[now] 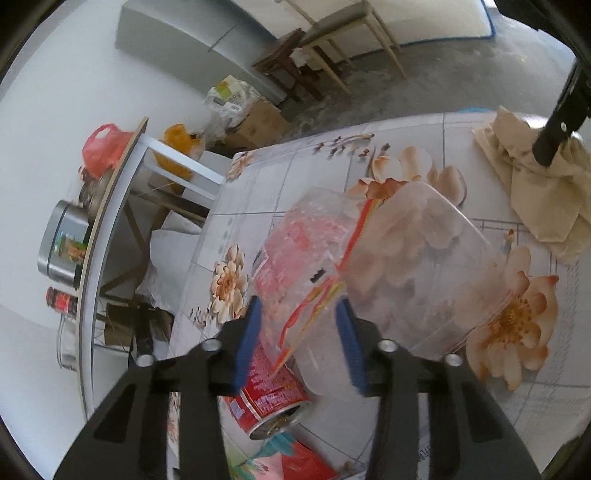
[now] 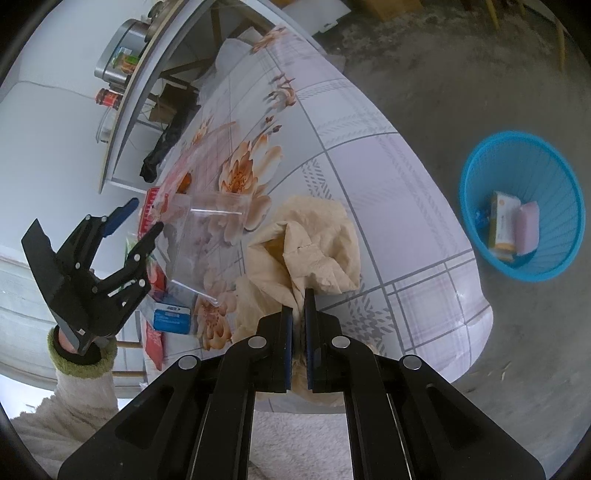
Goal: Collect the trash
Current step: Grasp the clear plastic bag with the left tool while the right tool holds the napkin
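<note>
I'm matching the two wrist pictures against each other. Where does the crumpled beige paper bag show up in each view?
Left wrist view: crumpled beige paper bag at the upper right, on the floral tablecloth.
Right wrist view: bottom centre, pinched in the right hand-held gripper.
Shared landmark: the clear plastic bag lying beside it on the cloth.

Two hand-held grippers: left hand-held gripper, right hand-held gripper. One bench under a flowered cloth. On it: one clear plastic bag, one red can, one crumpled beige paper bag, one blue-labelled packet. One blue basket on the floor, with two boxes inside: one white-and-orange box, one pink box. Two chairs: one pale chair, one dark chair. On the side shelf: one steel pot, one dark jar.
</note>
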Available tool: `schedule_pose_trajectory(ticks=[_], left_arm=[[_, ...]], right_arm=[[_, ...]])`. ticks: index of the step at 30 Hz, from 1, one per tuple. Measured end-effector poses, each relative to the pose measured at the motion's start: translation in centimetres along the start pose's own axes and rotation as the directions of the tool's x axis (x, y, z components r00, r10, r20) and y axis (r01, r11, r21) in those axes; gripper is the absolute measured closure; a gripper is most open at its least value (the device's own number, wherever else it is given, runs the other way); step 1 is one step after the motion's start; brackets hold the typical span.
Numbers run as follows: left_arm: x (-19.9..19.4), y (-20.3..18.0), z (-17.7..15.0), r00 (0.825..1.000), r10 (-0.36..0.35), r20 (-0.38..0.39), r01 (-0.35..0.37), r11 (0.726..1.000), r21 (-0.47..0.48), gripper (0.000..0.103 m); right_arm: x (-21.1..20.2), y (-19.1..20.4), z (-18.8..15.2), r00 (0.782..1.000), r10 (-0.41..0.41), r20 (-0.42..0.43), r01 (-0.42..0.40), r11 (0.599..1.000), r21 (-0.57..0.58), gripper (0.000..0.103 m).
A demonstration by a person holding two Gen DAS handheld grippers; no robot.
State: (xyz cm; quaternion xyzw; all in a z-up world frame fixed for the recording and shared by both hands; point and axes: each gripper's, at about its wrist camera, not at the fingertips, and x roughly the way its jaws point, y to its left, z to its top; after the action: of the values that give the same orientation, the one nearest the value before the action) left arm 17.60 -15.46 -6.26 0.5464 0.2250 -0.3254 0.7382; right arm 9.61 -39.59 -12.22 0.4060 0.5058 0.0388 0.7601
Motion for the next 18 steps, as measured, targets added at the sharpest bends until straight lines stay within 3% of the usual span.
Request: schedule_pose_trajectory(ticks=[5,13,18], left_arm=[[-0.2,0.2,0.1,1.0,-0.026,0.017,0.026,1.0,-0.012,0.097],[-1.6,1.1,0.7,0.996,0.012,0.083,-0.006,0.998,-0.061,0.102],[-2.9,3.2,1.0,0.991,0.037,0.127,-0.014,0.984,-0.178,0.103]], right_arm=[[-0.1,-0.3,0.0,1.0,0.01,-0.001,-0.01,1.0,0.004,0.099],[-0.1,-0.3,-0.1,1.0,0.013,0.0,-0.013,1.0,0.006,0.099],[-0.1,-0.4,-0.1,1.0,0.022,0.005,-0.022,1.0,0.017,0.099]])
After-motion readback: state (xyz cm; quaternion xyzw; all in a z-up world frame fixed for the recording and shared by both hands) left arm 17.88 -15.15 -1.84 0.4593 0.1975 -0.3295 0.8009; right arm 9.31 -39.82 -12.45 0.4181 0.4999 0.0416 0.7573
